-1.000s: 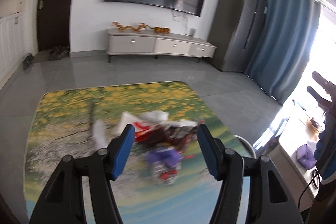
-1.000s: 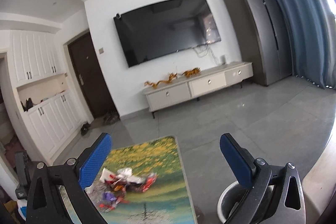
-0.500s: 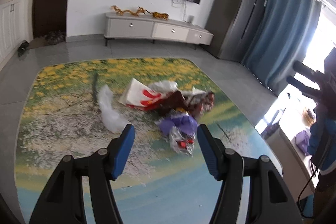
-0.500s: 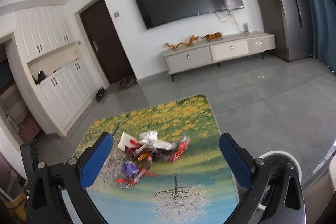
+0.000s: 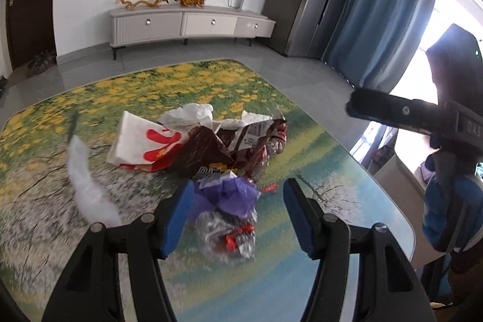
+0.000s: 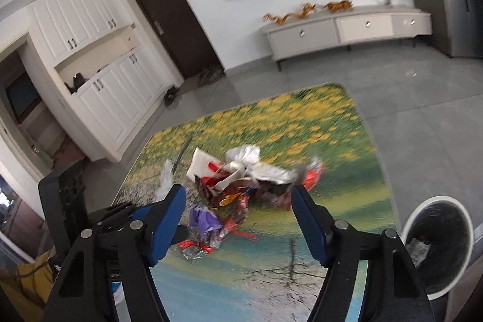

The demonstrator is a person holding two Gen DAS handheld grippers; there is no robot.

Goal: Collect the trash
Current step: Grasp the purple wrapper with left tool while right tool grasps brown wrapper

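Crinkled wrappers (image 5: 223,159) sit heaped mid-table (image 5: 347,231), nearer than a second ago. Left gripper (image 5: 235,210) gapes, straddling the purple wrapper (image 5: 229,195), seemingly untouched. Right gripper (image 6: 238,210), jaws just narrowing, holds nothing. Bin (image 6: 437,243) waits; pickup is imminent.

- Below my tongs is the table (image 5: 347,171), its top printed with yellow flowers at the far end and blue water nearer me.
- In its middle lies the trash pile (image 5: 211,147).
- A white paper bag with red print (image 5: 142,144) lies at the pile's left.
- Dark brown snack wrappers (image 5: 229,147) lie beside it, touching.
- A purple wrapper (image 5: 229,195) sits on crinkled clear plastic at the near edge.
- A clear plastic scrap (image 5: 87,186) lies apart, left.
- On the floor beside the table stands a white-rimmed bin (image 6: 437,243).
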